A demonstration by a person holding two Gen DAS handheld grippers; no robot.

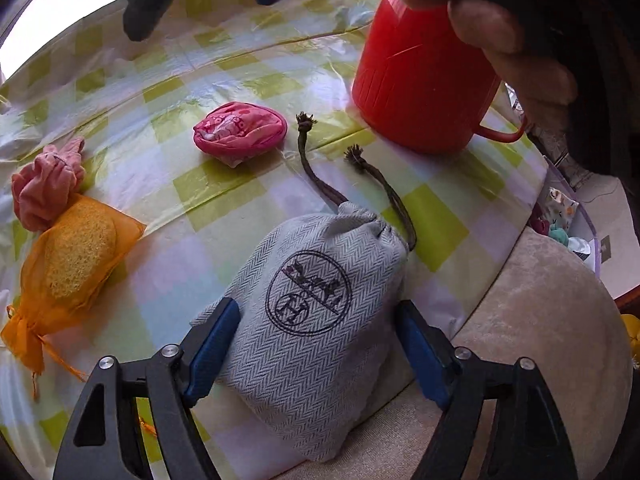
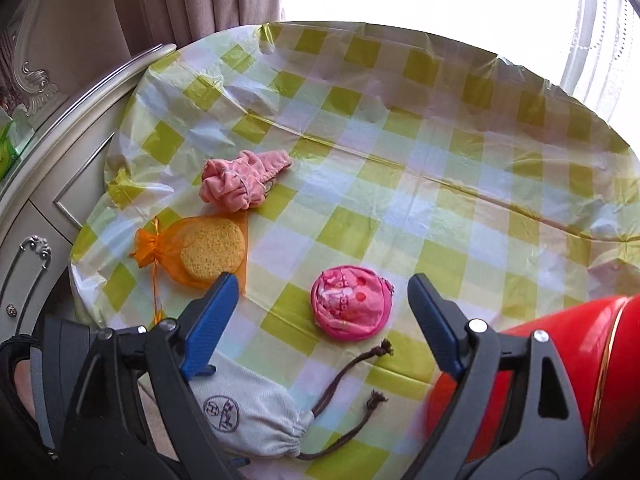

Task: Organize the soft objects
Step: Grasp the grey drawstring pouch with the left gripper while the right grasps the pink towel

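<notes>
Both grippers gaping, left gripper (image 1: 318, 344) straddling grey pouch (image 1: 316, 300) overhanging tablecloth edge (image 1: 448, 320), right gripper (image 2: 320, 312) hovering.

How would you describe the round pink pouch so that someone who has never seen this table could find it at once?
Start at the big red plastic mug on the yellow-green checked tablecloth. To its left, past the brown drawstring cords of the grey herringbone bag, lies the round pink pouch. Unlike the crumpled pale pink cloth, it is disc-shaped, printed and zip-edged.
</notes>
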